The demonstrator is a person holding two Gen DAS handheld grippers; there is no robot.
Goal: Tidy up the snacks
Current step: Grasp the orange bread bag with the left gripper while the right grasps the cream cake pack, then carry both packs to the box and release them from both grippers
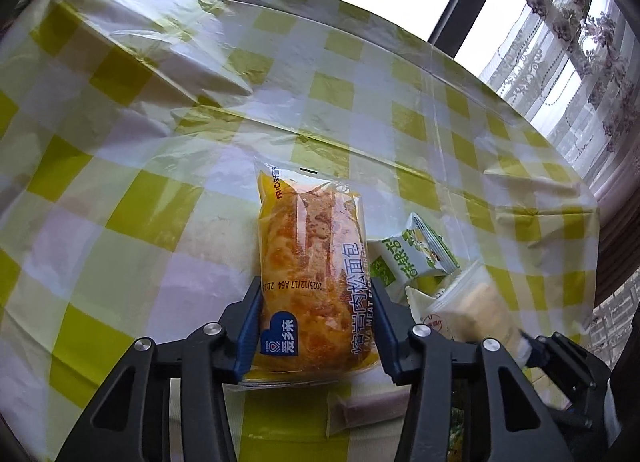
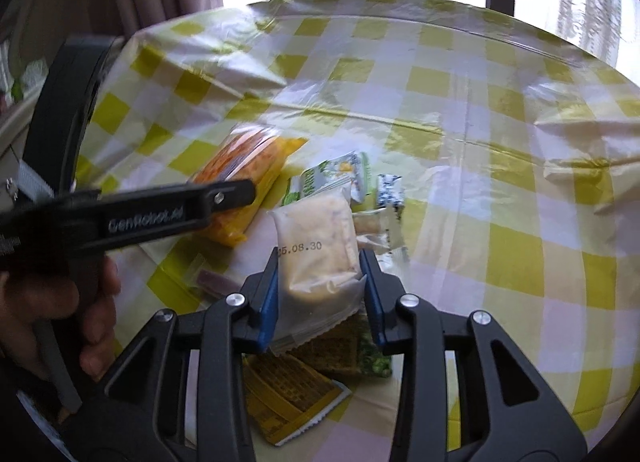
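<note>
Your left gripper (image 1: 316, 326) is closed partway onto the orange meat-floss bread packet (image 1: 314, 282), blue pads pressed to both its long sides, low in the centre of the left wrist frame; whether the packet is lifted or lies on the yellow-checked tablecloth (image 1: 132, 198) you cannot tell. Your right gripper (image 2: 320, 298) clamps the pale translucent cake packet (image 2: 316, 250) stamped 25.08.30 in the same way, lower centre of the right wrist frame. Just beyond it — toward the middle of that frame — lie a green-and-white carton (image 2: 332, 178) and a small blue-white wrapper (image 2: 390, 192), close together. Under the right claw sit a yellow waffle-print packet (image 2: 292, 394) and a green one (image 2: 374, 358), overlapping. The left gripper's black body crosses the left side of the right wrist frame, in front of the bread packet.
</note>
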